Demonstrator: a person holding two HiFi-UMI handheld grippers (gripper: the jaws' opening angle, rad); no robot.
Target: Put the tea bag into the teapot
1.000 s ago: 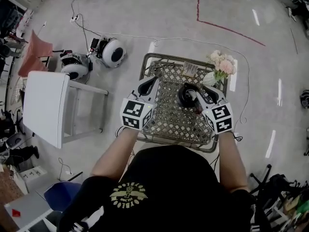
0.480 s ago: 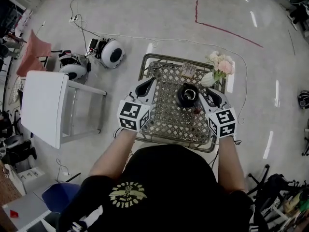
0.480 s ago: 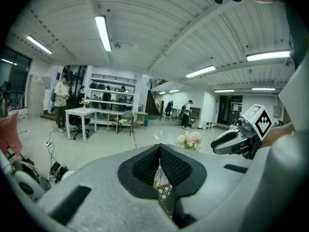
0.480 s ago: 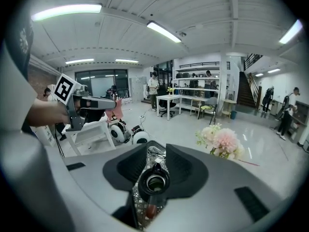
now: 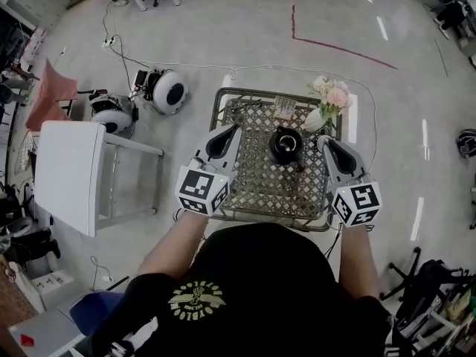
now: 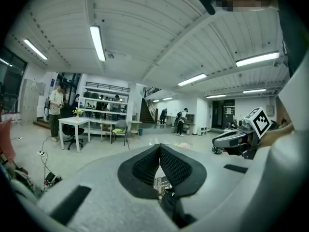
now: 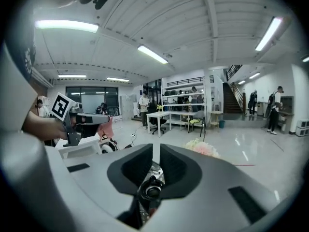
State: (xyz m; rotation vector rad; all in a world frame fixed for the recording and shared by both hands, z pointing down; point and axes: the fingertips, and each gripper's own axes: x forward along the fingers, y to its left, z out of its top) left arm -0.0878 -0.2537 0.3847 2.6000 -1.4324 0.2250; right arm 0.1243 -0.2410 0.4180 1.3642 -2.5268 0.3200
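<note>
In the head view, the round black teapot [image 5: 285, 145] stands mouth-up on the woven metal lattice desk [image 5: 268, 188], between the two tongs and ahead of both. The right tongs [image 5: 327, 144] are just beside it and the left tongs [image 5: 227, 132] farther off, so the right hand is nearer. A pale printed packet [image 5: 283, 108], possibly the tea bag, lies beyond the teapot at the desk's far edge, near the pink flowers [image 5: 332, 97].

In the left gripper view, the left tongs are pressed together and hold nothing.

In the right gripper view, the right tongs have just been closing to a thin slit with nothing in it. The teapot sits below them, just ahead.
</note>
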